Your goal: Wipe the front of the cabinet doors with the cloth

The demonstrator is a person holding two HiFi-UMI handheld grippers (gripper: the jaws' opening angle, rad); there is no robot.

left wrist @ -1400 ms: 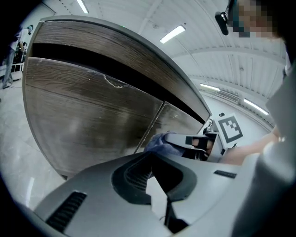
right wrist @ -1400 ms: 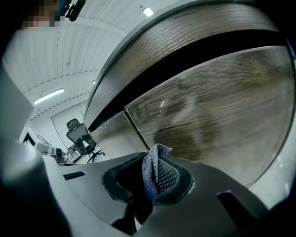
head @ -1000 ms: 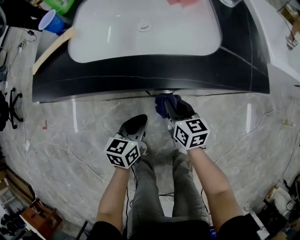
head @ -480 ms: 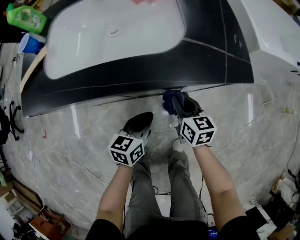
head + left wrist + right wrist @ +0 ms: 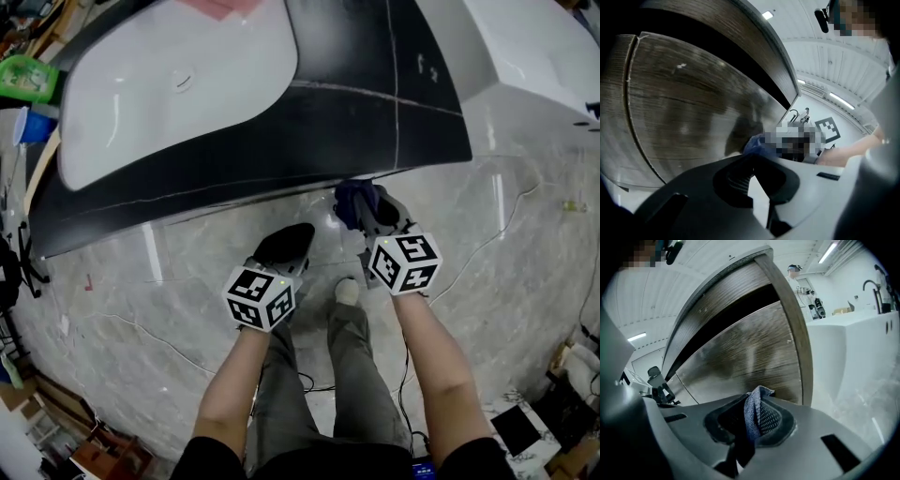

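My right gripper (image 5: 751, 425) is pinching the blue cloth (image 5: 754, 404), its bunched end right at the wood-grain cabinet door (image 5: 740, 357), just under the black counter (image 5: 356, 103). My left gripper (image 5: 754, 185) hangs beside it, jaws narrowed on nothing, pointed at the door.

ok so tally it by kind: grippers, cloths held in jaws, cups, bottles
grippers: 2 (left gripper, right gripper)
cloths held: 1 (blue cloth, in the right gripper)
cups: 1 (blue cup)
bottles: 1 (green bottle)
total: 5
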